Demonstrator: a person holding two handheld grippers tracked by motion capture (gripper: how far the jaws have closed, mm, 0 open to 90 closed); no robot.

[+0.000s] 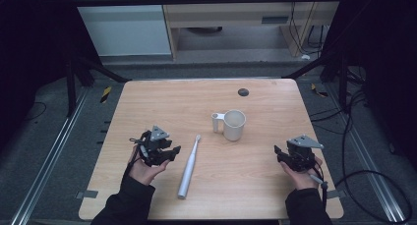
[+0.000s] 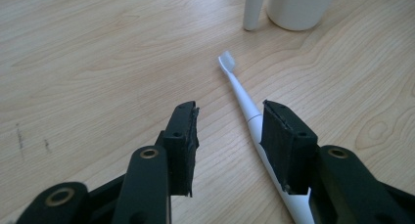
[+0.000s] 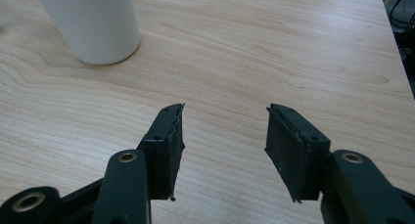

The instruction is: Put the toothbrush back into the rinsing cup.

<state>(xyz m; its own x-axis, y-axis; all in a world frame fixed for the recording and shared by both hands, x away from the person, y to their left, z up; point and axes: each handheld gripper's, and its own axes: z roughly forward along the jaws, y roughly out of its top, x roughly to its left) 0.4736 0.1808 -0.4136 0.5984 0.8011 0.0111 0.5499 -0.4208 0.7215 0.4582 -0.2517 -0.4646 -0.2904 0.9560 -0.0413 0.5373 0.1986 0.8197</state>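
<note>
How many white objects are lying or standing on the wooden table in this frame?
2. A white electric toothbrush lies flat near the table's middle, just right of the left gripper. A white cup with a side handle stands upright beyond its brush end. Nothing seems hidden.

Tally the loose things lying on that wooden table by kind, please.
Electric toothbrush: 1
White cup with a side handle: 1
Total: 2
</note>
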